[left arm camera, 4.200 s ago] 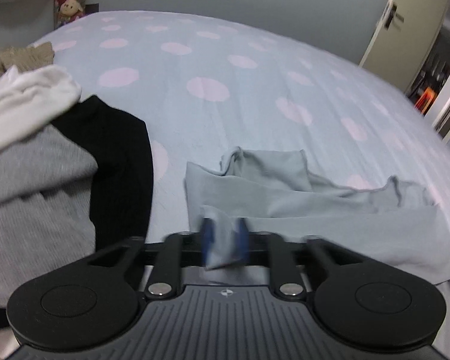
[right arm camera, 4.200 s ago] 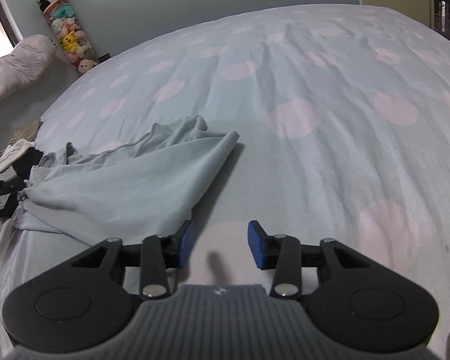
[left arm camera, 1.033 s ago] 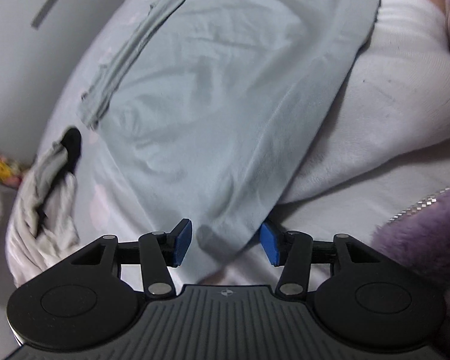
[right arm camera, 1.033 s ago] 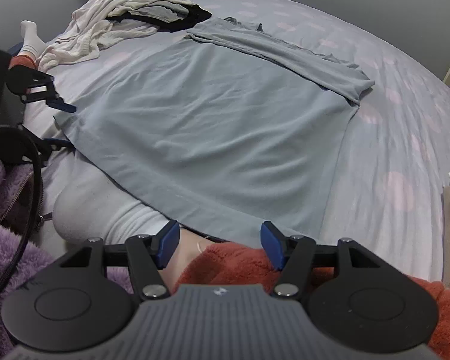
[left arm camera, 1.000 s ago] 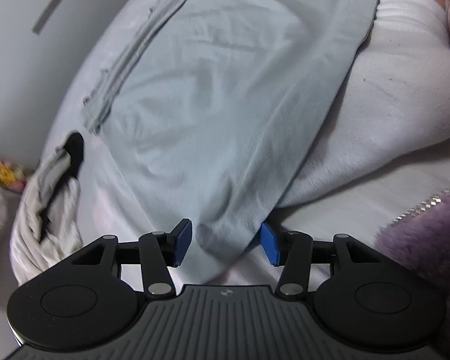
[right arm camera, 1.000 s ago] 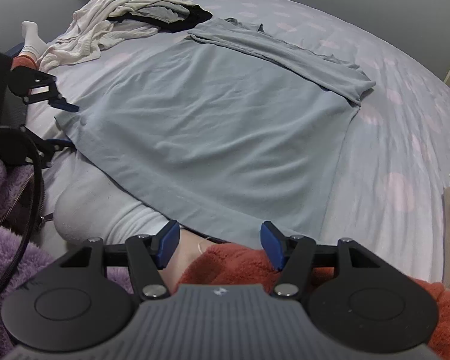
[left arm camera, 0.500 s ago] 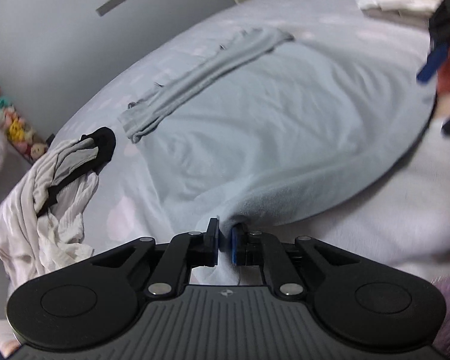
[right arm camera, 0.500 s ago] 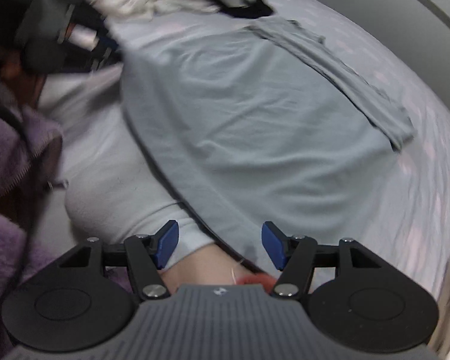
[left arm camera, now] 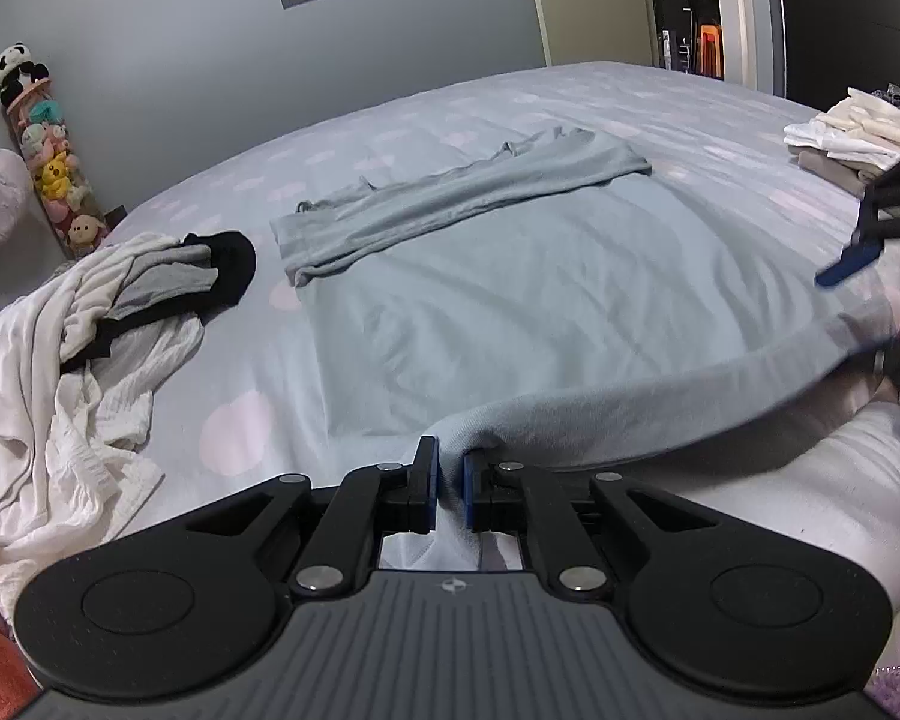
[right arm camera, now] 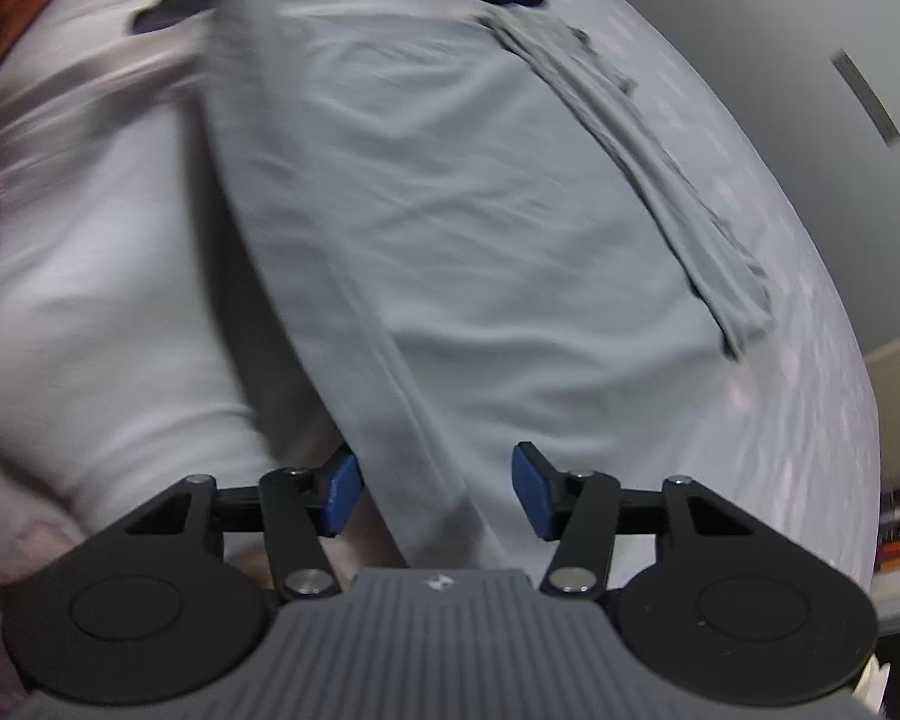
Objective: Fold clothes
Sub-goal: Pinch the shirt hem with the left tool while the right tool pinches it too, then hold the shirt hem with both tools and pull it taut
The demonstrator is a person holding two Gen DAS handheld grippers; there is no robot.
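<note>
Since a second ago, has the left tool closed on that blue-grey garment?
Yes. The left tool, whose jaws straddled the hem a second ago, is now pinched shut on the blue-grey garment at its near left corner, above the bedsheet.

Left wrist cam sits low at the near hem of the grey shirt (left arm camera: pixel 540 300), looking level across the bed (left arm camera: pixel 660 96) toward the far wall. Right wrist cam is close over the same hem, rolled and pitched down, blurred. Both share the shirt (right arm camera: pixel 450 210).
</note>
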